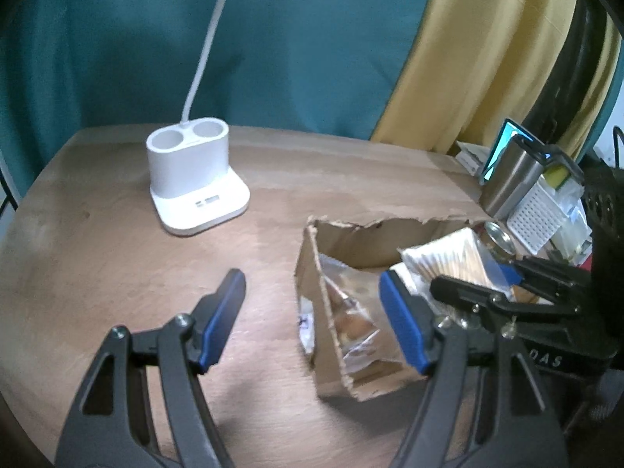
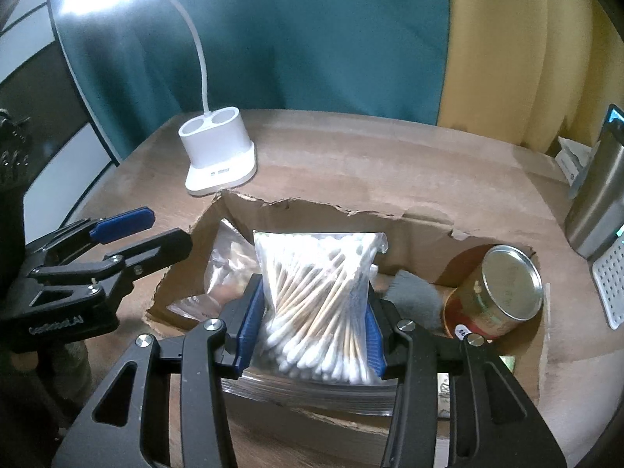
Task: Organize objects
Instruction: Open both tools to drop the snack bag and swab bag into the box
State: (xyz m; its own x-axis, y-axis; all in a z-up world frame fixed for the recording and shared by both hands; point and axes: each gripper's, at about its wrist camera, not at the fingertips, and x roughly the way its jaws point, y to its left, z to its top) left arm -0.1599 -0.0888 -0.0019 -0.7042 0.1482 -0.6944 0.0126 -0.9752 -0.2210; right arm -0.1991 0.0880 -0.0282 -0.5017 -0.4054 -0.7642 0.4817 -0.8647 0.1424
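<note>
A torn cardboard box (image 2: 390,214) sits on the wooden table (image 2: 390,156). My right gripper (image 2: 312,335) is shut on a clear bag of cotton swabs (image 2: 316,292) and holds it above the box. In the box lie a tin can (image 2: 495,292), a grey cloth (image 2: 415,296) and clear plastic packets (image 2: 226,265). My left gripper (image 1: 312,316) is open and empty, just left of the box (image 1: 339,312). The right gripper (image 1: 479,284) with the swab bag (image 1: 448,257) also shows in the left wrist view.
A white lamp base with two round holes (image 1: 195,179) stands at the back left of the table. A steel tumbler (image 1: 511,179) and a white perforated basket (image 1: 538,218) stand at the right edge. Teal and yellow curtains hang behind.
</note>
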